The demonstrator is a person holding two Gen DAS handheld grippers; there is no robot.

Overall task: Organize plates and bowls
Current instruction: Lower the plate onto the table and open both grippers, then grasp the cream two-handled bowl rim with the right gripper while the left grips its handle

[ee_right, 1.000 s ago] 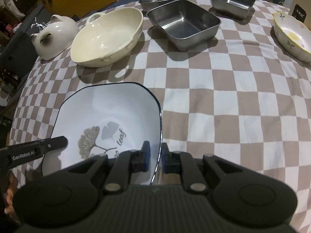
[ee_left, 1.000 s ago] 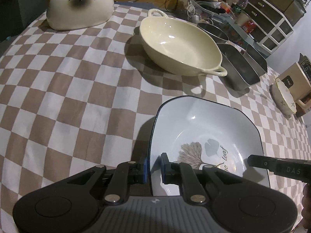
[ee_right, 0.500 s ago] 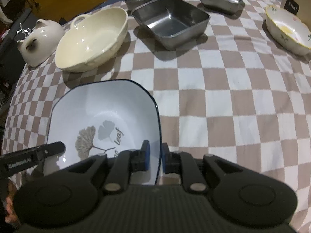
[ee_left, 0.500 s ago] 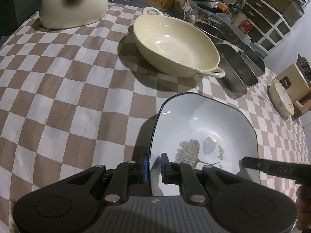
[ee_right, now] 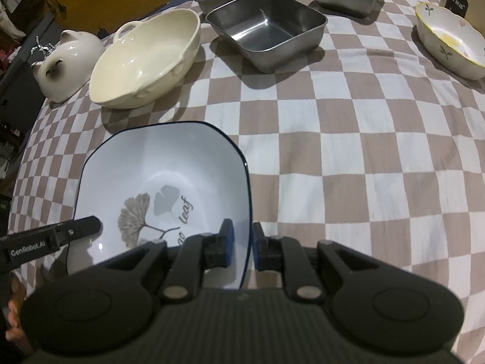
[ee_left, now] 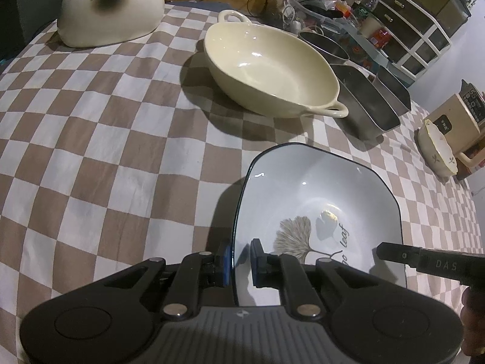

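A square pale-blue plate (ee_left: 321, 200) with a dark rim and a ginkgo leaf print is held above the checkered cloth. My left gripper (ee_left: 239, 264) is shut on its left rim. My right gripper (ee_right: 241, 247) is shut on the plate's (ee_right: 163, 166) right rim. A cream two-handled bowl (ee_left: 269, 66) stands beyond the plate, also in the right wrist view (ee_right: 148, 60). Each gripper's finger shows in the other's view.
A ceramic cat (ee_left: 109, 6) sits at the far left. Three steel trays (ee_right: 266, 27) stand at the back. A small floral bowl (ee_right: 448, 42) is at the far right. Drawers and clutter (ee_left: 415, 18) lie past the table edge.
Both grippers have carried the plate forward, toward the cream bowl, which now looks larger and nearer. Both grips are unchanged.
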